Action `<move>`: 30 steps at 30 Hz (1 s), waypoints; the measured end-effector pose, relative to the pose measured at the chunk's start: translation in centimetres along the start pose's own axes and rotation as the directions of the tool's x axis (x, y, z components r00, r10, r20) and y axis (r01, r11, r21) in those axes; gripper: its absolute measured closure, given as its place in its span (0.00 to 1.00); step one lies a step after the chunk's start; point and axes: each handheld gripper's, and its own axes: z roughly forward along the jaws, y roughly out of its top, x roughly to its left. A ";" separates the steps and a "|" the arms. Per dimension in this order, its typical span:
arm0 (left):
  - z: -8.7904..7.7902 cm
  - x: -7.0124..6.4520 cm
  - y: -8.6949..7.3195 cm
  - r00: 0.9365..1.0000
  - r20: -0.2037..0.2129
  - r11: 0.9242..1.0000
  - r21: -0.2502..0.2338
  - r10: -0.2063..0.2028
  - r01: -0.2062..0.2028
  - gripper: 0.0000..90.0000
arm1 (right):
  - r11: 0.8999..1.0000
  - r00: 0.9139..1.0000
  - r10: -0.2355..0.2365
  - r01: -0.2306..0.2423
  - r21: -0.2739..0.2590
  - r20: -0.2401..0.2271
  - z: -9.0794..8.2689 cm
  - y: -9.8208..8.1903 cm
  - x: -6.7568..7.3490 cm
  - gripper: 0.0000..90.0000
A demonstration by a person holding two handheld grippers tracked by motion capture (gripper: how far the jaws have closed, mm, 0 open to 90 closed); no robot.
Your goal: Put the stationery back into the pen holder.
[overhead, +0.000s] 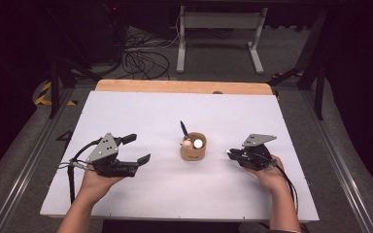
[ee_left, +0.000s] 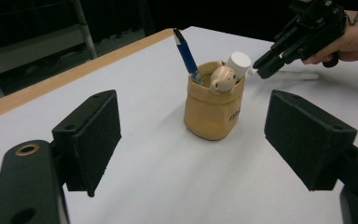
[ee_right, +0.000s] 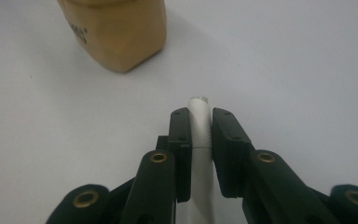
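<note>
A tan pen cup [overhead: 193,151] stands mid-table on the white mat [overhead: 141,109]. In it are a blue pen [ee_left: 186,53], a white-capped item [ee_left: 238,62] and a small beige figure-topped piece [ee_left: 223,79]. To the right of the cup, my right gripper [overhead: 231,154] sits low at the mat, shut on a white pen [ee_right: 198,105] whose tip pokes out past the pads towards the cup [ee_right: 116,32]. The left gripper view shows that gripper [ee_left: 262,67] and the white pen [ee_left: 300,74] lying on the mat behind it. Left of the cup, my left gripper [overhead: 139,148] stands open, its pads [ee_left: 98,135] wide apart and empty.
The table's wooden far edge [overhead: 184,87] shows beyond the mat. Behind the table are a white desk frame [overhead: 218,34] and loose cables [overhead: 143,60] on the floor. Bare mat surrounds the cup on all sides.
</note>
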 end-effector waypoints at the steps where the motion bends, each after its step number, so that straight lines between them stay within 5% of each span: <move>1: 0.1 -0.1 0.0 1.000 0.002 1.000 -0.001 0.000 0.000 0.21 | 1.000 1.000 -0.003 0.003 -0.018 0.010 -0.2 0.1 0.0 0.88; 7: 0.4 -0.4 0.0 1.000 0.011 1.000 0.006 0.003 -0.003 0.21 | 0.994 0.999 0.013 -0.009 -0.111 0.036 -0.8 0.6 0.1 0.88; 14: 0.8 -0.7 0.0 1.000 0.022 1.000 0.008 0.012 -0.012 0.21 | 0.978 1.000 0.029 -0.027 -0.204 0.004 -1.3 0.9 0.3 0.88; 30: 2.0 -1.8 0.3 0.998 0.056 1.000 -0.002 0.011 -0.011 0.21 | 0.953 1.000 0.020 -0.021 -0.302 -0.006 -2.2 1.6 1.0 0.88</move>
